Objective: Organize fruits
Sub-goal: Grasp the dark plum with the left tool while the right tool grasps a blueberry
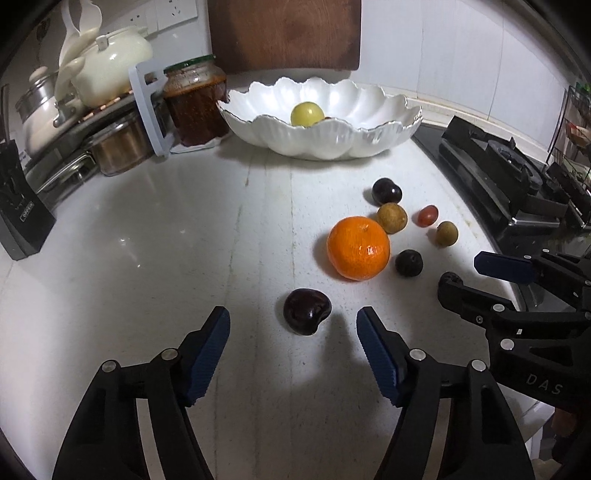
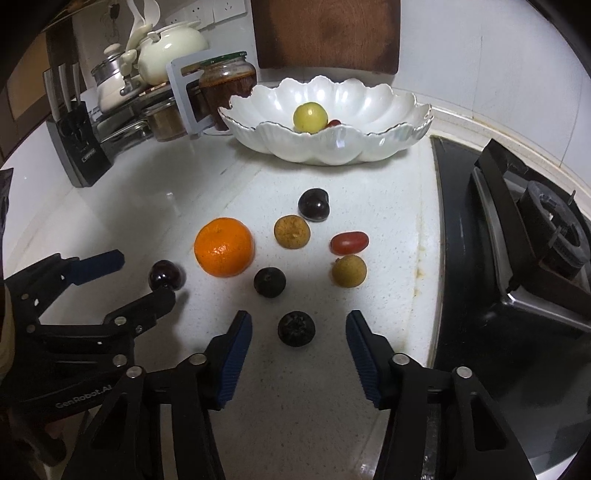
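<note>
A white scalloped bowl [image 1: 369, 140] at the back of the counter holds a yellow-green fruit [image 1: 307, 114]; a small red fruit [image 2: 334, 123] lies beside it. On the counter lie an orange [image 1: 358, 248], two brown longans [image 1: 392, 218], a red cherry tomato [image 1: 427, 215], a dark cherry [image 1: 386, 191] and a dark round fruit [image 1: 409, 262]. My left gripper [image 1: 293, 325] is open just before a dark cherry [image 1: 306, 312]. My right gripper [image 2: 299, 328] is open around a dark wrinkled fruit [image 2: 296, 328], not touching it.
A gas stove [image 2: 517, 258] borders the counter on the right. A sauce jar [image 1: 195, 103], pots, a kettle [image 1: 110, 62] and a knife block [image 1: 20, 218] stand at the back left. A wooden board [image 1: 284, 33] leans on the wall behind the bowl.
</note>
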The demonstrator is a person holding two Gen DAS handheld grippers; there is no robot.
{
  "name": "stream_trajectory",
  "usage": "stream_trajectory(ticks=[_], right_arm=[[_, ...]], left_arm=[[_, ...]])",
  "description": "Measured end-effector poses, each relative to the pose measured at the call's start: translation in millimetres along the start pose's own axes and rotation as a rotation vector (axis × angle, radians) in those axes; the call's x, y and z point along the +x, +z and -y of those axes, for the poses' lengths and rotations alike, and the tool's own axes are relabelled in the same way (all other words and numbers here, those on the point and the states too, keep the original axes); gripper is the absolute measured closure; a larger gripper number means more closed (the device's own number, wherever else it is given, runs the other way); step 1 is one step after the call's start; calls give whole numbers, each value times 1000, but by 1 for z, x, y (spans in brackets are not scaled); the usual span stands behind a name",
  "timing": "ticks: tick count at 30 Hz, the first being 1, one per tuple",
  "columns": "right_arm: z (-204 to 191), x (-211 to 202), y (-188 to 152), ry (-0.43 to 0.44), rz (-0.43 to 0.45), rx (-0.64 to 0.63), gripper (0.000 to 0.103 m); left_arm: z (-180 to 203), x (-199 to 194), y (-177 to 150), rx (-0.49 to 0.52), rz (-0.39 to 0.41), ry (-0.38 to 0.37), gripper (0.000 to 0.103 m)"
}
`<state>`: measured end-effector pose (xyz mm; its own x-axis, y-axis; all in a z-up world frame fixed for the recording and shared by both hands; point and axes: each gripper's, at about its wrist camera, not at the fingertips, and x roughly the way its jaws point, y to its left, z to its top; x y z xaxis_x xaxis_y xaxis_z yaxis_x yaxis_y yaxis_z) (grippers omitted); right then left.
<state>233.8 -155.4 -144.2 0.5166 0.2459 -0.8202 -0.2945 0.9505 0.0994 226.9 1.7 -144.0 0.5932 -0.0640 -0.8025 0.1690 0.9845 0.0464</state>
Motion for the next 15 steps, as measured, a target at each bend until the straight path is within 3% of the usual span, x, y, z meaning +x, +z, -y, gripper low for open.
stream_trajectory(ticks=[12, 15], right_arm=[[0, 6, 0, 16, -12, -3, 65], [0, 7, 0, 20, -17, 0, 70]], left_arm=[[2, 11, 4, 0, -14, -26, 51], [3, 12, 4, 2, -15, -30, 60]])
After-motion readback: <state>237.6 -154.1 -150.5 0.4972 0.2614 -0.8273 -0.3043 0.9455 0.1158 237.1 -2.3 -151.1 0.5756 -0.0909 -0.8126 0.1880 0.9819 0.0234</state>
